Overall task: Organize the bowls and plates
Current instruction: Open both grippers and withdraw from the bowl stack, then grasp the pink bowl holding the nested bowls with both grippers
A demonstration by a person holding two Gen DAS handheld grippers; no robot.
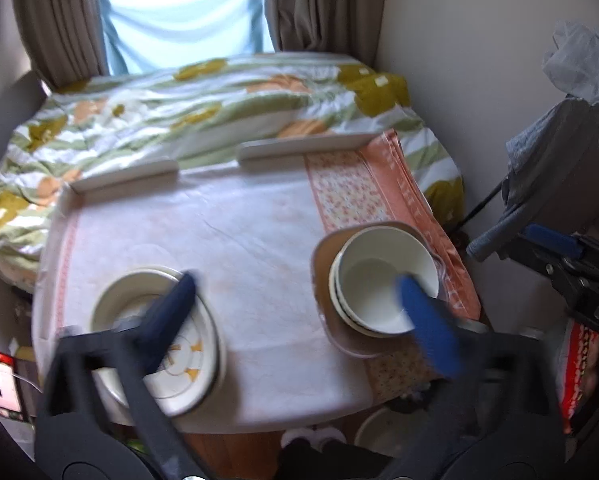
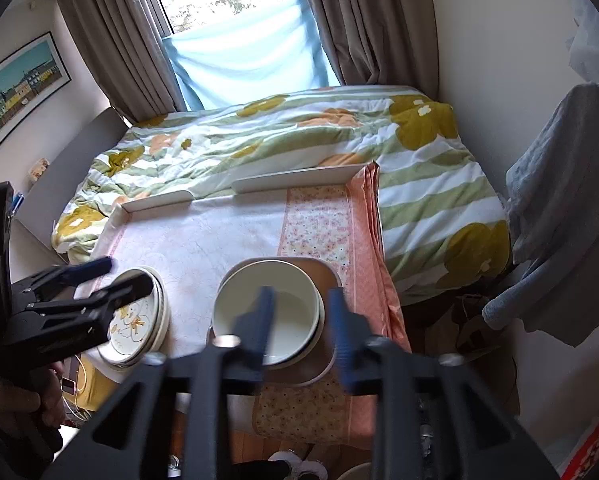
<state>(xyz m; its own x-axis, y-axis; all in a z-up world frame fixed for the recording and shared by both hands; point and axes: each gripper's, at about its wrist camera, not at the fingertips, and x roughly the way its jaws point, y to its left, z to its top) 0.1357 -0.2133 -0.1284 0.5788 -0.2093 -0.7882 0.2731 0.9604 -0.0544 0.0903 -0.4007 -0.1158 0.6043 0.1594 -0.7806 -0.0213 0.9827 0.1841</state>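
Two or three white bowls (image 1: 371, 280) (image 2: 291, 312) sit nested on a brown tray (image 1: 323, 256) (image 2: 323, 272) at the table's right side. A stack of cream plates with a yellow flower pattern (image 1: 187, 364) (image 2: 139, 320) lies at the near left corner. My left gripper (image 1: 297, 284) (image 2: 125, 274) hangs open very wide above the table, one finger over the plates, the other over the bowls, nothing between them. My right gripper (image 2: 299, 294) (image 1: 555, 248) is open above the bowls' right rim, and its pads press on nothing.
The table (image 1: 239, 232) has a white cloth with a pink floral strip (image 2: 319, 220) on the right and raised white rails at the back. Behind it lies a bed with a floral quilt (image 2: 299, 140). Clothes (image 2: 559, 200) hang at right. A person's hand (image 2: 19, 400) holds the left gripper.
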